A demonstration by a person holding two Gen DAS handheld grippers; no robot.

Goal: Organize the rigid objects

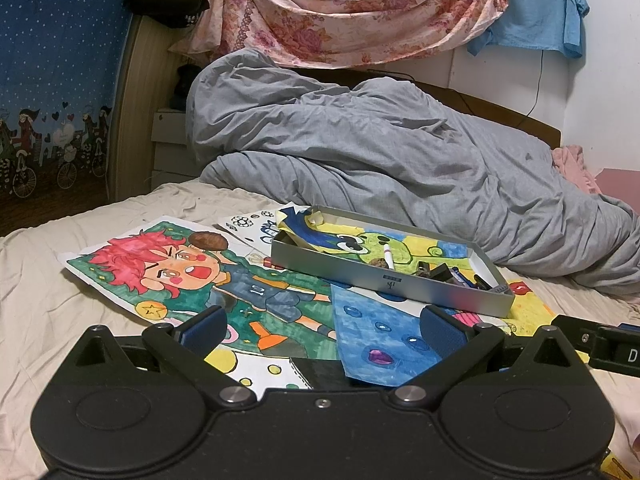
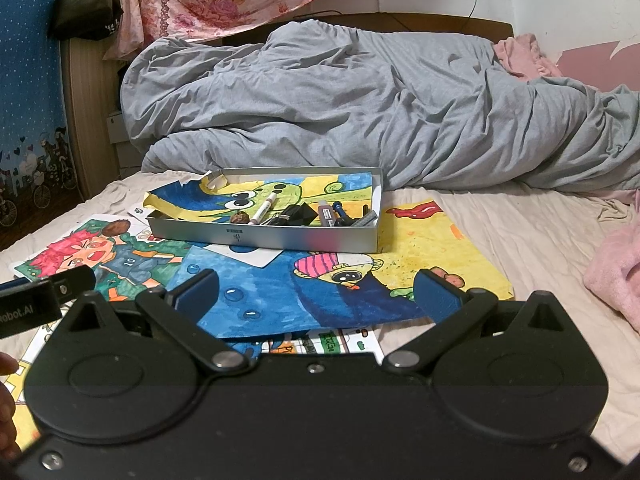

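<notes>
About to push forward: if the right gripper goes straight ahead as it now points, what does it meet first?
Probably the silver tray. The right gripper, jaws open and empty, hovers over the blue drawing, with the tray's near wall ahead. Height is unclear; it might pass above.

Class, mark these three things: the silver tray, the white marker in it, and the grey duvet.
silver tray (image 2: 280, 238), right wrist view, near wall.
white marker (image 2: 264, 208), right wrist view, mid barrel.
grey duvet (image 1: 360, 140), left wrist view, central folds.
</notes>
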